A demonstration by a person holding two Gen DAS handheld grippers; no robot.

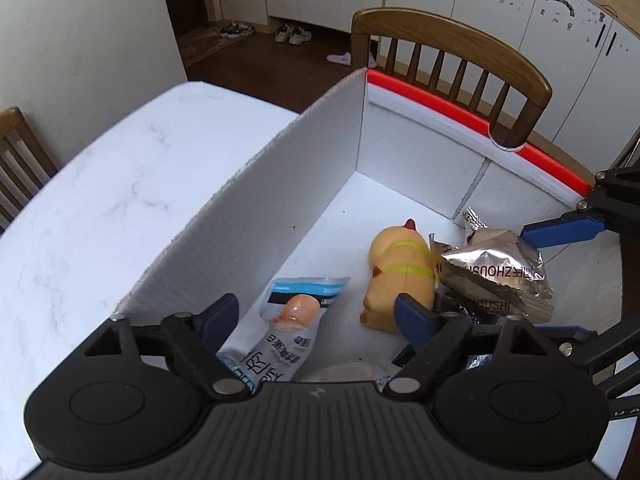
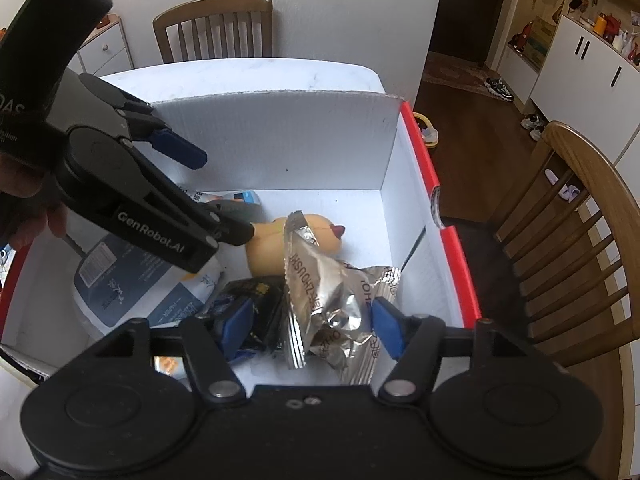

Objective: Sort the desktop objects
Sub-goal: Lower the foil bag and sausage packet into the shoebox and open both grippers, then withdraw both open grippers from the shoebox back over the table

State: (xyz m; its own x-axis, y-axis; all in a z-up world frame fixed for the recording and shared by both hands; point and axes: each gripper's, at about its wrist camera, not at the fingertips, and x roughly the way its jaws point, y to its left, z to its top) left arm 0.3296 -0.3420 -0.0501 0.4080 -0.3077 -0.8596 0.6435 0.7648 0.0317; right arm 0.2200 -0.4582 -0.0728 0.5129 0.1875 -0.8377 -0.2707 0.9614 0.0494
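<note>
My left tongs point(image 1: 316, 316) stand wide over the near end of the white box point(image 1: 256, 208), nothing pressed between the pads; the blue-and-white snack pouch point(image 1: 294, 320) lies on the box floor under the gap, and the yellow toy point(image 1: 400, 276) sits just beside the right-hand pad. My right tongs point(image 2: 312, 326) are spread as well — the silver foil bag point(image 2: 332, 292) lies between the pads, but I see no pad squeezing it, so I read it as lying loose. A dark packet point(image 2: 248, 300) is tucked against the foil bag on its left, partly under the left pad.

Judging by looks, the foil bag is light, puffy and slick; it would crumple and slide if pinched across its belly, so I would take it by the crimped seam that stands up along its edge. The snack pouch is flat and floppy — best taken at a sealed end, since the middle has a soft lump inside. The toy looks rubbery and rounded; a grip across its narrower body should hold, though it may squirt out under a hard squeeze.

Further out lies a larger blue-and-white pack point(image 2: 132, 280) at the box's left, then the marble surface point(image 1: 100, 184) beyond the box wall, with wooden chairs point(image 1: 452, 56) around it.
</note>
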